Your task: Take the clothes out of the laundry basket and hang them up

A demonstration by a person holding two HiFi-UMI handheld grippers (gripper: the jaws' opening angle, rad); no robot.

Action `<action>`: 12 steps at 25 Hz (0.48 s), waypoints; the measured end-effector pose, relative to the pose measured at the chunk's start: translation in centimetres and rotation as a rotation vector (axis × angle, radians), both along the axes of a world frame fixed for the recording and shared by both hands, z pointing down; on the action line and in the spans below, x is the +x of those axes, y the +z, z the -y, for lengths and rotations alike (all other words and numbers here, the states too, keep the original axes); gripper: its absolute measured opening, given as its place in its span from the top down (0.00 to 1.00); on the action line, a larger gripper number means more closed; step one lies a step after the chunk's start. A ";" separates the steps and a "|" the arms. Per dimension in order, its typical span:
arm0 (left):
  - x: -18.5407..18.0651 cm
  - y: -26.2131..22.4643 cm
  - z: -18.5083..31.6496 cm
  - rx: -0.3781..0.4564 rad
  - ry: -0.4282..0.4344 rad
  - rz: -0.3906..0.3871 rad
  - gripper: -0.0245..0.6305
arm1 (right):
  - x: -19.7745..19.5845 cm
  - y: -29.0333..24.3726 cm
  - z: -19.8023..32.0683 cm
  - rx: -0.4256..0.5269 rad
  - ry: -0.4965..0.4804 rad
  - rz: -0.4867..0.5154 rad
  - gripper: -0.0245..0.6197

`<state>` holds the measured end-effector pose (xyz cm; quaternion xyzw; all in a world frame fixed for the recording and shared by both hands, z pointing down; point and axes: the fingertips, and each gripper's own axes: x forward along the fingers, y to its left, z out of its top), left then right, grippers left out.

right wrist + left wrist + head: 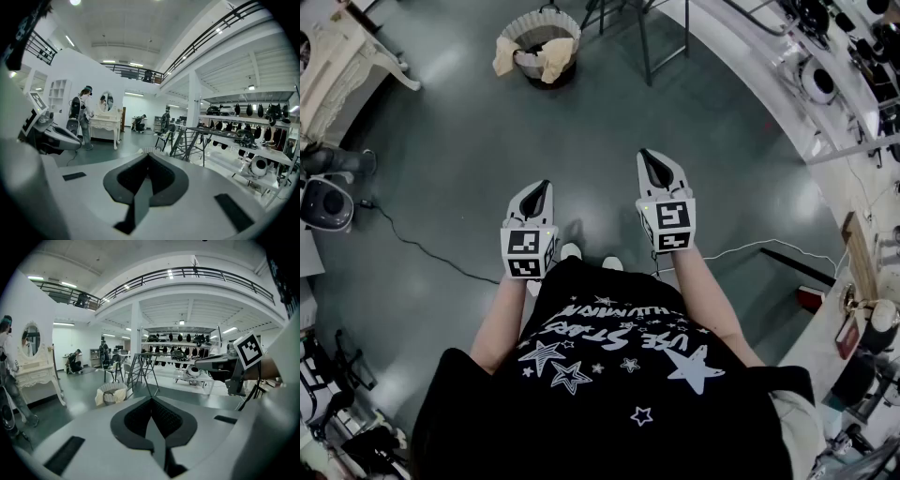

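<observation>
While I stand on the grey-green floor (459, 159), my left claw (546, 186) and right claw (644, 154) are both closed tight with nothing between their jaws. They are held side by side in front of me, apart, the right reaching a little farther. Far ahead, the laundry basket (568, 24) stands on the floor, cream clothes (556, 58) draped over its rim. A metal-legged frame (644, 47) stands just right of it, and a white dressing table (337, 58) sits far left.

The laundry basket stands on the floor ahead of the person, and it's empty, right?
Not empty. The laundry basket stands on the floor ahead of the person, but pale clothes hang over its rim; the head view shows it.
</observation>
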<state>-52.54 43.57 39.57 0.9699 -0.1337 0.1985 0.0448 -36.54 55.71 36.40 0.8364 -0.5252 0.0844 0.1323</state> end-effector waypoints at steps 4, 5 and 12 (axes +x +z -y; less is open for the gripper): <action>0.7 -0.1 0.7 -0.002 -0.004 -0.007 0.93 | 0.5 0.4 0.5 -0.016 -0.005 -0.002 0.95; 0.8 -0.1 0.7 -0.003 -0.005 -0.008 0.93 | 0.6 0.5 0.6 -0.016 -0.005 0.001 0.95; 0.4 0.0 2.2 -0.015 -0.037 -0.014 0.93 | 0.7 0.7 2.4 -0.026 -0.027 -0.003 0.95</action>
